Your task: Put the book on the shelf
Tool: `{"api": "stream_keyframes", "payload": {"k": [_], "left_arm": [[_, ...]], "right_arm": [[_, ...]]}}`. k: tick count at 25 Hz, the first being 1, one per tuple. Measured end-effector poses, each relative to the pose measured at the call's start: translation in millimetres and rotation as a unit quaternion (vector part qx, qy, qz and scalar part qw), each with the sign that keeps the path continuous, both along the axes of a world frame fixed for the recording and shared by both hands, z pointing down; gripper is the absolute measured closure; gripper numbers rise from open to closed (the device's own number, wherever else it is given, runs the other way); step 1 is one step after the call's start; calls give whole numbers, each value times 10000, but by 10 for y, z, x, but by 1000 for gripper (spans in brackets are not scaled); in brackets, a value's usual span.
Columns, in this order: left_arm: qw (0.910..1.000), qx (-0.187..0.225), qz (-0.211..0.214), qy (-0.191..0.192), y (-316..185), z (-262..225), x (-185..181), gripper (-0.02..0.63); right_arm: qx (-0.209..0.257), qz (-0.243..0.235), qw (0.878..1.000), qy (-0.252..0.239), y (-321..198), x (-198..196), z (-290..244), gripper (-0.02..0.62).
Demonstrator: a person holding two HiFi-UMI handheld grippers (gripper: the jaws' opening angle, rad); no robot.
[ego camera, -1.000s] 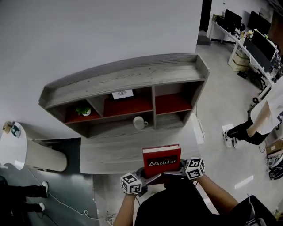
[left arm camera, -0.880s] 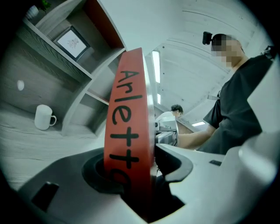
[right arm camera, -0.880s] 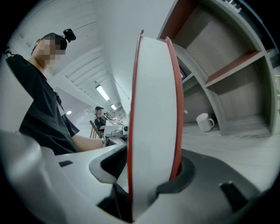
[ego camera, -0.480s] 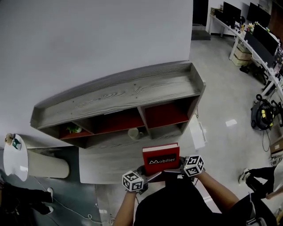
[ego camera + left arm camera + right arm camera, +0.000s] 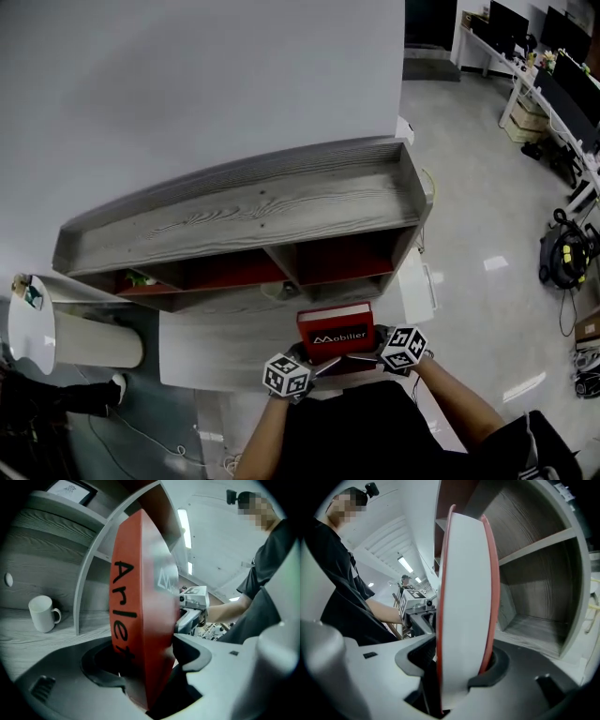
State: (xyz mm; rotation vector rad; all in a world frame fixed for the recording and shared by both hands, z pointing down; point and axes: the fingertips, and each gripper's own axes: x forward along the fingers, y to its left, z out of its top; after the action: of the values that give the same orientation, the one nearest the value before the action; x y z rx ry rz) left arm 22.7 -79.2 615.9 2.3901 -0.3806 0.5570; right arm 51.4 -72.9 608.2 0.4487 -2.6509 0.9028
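A red hardcover book (image 5: 335,330) with white lettering stands upright between my two grippers, just in front of the grey wooden shelf (image 5: 244,211) and its red-backed lower compartments. My left gripper (image 5: 322,364) straddles the spine end of the book (image 5: 140,597). Its jaws are opening, and a dark gap shows beside the spine at the left gripper (image 5: 145,667). My right gripper (image 5: 364,354) is shut on the page-edge side of the book (image 5: 464,597), its jaws (image 5: 459,667) pressed against both covers.
A white mug (image 5: 42,613) stands in a lower compartment, a framed picture (image 5: 70,489) above it. A small plant (image 5: 141,278) sits in the left compartment. A round white table (image 5: 33,323) is at the left. Desks with monitors (image 5: 553,56) fill the far right.
The shelf has come closer and the book now sits lower, right before the lower compartments. The person standing at the right has gone out of view.
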Motion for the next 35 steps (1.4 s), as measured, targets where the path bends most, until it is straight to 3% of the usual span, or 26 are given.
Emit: {"api": "stream_keyframes", "payload": {"k": [6,12,19,35], "left_arm": [[9989,-110,-152,-422,-173,283,124,283],[9981,-154,-215,-556,-375,550,195,275],[9966,-61,-100,-810,-597,855,229,270],[9898,352,-409,-1320,-1102,1073,274,267]], "right_arm": [[116,-128,9995,250,-171,146,233,391],[64,-63,9992,383,-369,227,508,387],[390,-48,9947,950,-591,263,808,368],[824,521,9811,1669,-1157,451,1082,291]]}}
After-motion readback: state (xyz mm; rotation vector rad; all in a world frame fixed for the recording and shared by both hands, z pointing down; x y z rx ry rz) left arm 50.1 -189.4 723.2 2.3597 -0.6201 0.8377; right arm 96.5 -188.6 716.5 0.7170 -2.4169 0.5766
